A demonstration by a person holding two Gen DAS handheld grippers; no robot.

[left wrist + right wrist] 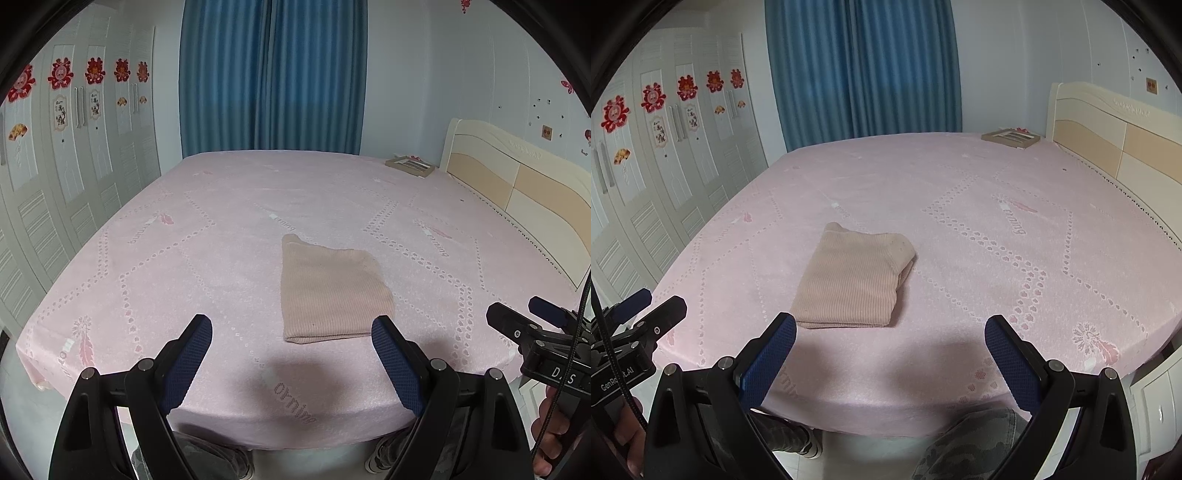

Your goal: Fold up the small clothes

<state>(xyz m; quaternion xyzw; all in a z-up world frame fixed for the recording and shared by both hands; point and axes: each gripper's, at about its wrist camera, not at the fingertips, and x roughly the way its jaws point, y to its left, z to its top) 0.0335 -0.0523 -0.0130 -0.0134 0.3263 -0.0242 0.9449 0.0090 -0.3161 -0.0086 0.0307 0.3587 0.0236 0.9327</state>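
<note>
Left wrist view: your left gripper [291,332] has its jaws spread wide with nothing between the pads, above the near edge of the bed [147,258]. The folded beige garment [328,291] lies flat on the pink sheet just beyond the fingertips, untouched.

Right wrist view: your right gripper [890,330] likewise stands wide apart and empty. The garment sits ahead and to the left, by the left fingertip [783,332].
</note>
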